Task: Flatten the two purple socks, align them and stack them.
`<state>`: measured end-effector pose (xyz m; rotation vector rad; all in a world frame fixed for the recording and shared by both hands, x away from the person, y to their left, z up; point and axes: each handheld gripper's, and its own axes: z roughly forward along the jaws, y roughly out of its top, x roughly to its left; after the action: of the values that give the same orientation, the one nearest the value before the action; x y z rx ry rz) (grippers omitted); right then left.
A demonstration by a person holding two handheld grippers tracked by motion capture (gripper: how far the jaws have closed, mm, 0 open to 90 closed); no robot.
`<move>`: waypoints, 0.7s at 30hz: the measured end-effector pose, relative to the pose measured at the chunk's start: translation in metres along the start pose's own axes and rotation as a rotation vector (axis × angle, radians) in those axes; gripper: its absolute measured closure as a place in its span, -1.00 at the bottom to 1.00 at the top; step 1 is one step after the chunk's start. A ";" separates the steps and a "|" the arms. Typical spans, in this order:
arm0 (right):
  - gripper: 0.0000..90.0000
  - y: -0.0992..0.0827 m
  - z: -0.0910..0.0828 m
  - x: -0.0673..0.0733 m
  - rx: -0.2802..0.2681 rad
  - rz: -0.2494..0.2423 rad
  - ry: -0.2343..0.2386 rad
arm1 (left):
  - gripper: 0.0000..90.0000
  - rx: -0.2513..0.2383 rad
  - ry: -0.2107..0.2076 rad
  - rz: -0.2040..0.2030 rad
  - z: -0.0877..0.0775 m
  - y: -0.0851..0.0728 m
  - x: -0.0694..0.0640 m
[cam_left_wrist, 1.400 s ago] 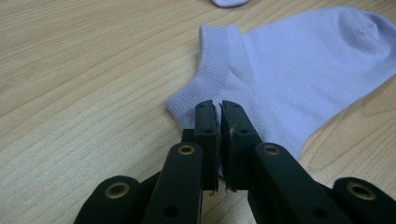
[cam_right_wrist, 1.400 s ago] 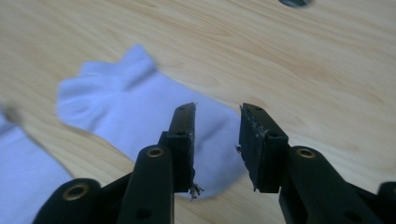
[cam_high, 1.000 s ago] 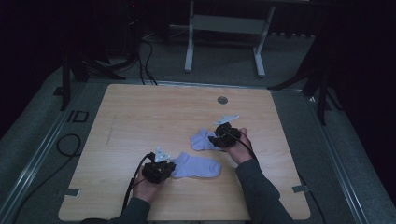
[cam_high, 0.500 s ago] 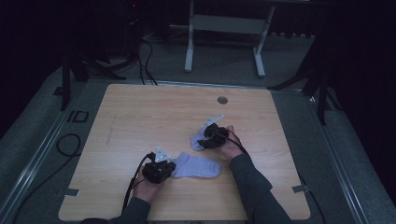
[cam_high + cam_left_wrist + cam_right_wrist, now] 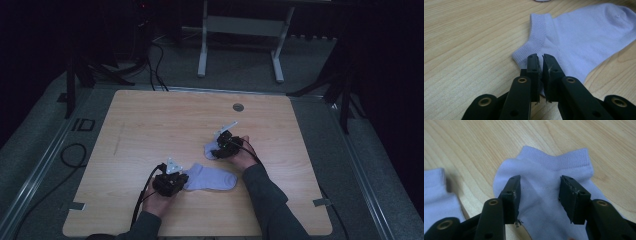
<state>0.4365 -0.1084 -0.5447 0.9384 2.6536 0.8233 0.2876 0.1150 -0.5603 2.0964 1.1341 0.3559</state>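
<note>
Two pale lavender ankle socks lie on the wooden table [image 5: 150, 125]. The near sock [image 5: 215, 179] [image 5: 579, 37] lies flat, and my left gripper [image 5: 185, 181] [image 5: 541, 58] is shut on its heel edge just below the cuff. The far sock [image 5: 208, 150] [image 5: 544, 170] lies under my right gripper [image 5: 219, 149] [image 5: 540, 180], cuff pointing away from it. That gripper's jaws stand apart on either side of the sock's body. They have just been closing a little, with the fabric between them and the pads off it. A corner of the near sock [image 5: 436, 187] shows in the right gripper view.
A round grommet [image 5: 238, 107] sits near the table's far edge. Tape tabs mark the near corners [image 5: 75, 205] [image 5: 320, 202]. A white-legged frame [image 5: 240, 30] stands on the floor behind the table, and cables [image 5: 70, 152] lie at the left.
My right gripper has shifted left and sunk onto the far sock, covering more of it. The left gripper and the near sock have stayed put.
</note>
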 end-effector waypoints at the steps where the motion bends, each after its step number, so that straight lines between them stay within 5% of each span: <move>1: 0.32 0.000 0.000 0.000 -0.003 0.005 -0.005 | 0.86 -0.001 0.000 0.000 0.000 0.000 0.000; 8: 0.83 -0.002 -0.002 -0.003 -0.012 0.064 -0.034 | 0.85 -0.001 0.000 0.002 0.000 0.000 0.000; 21: 0.89 -0.011 -0.007 -0.010 -0.039 0.129 0.007 | 0.84 -0.004 0.001 0.000 0.000 0.000 -0.001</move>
<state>0.4357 -0.1249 -0.5450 1.1087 2.5950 0.9035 0.2872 0.1141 -0.5606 2.0931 1.1327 0.3587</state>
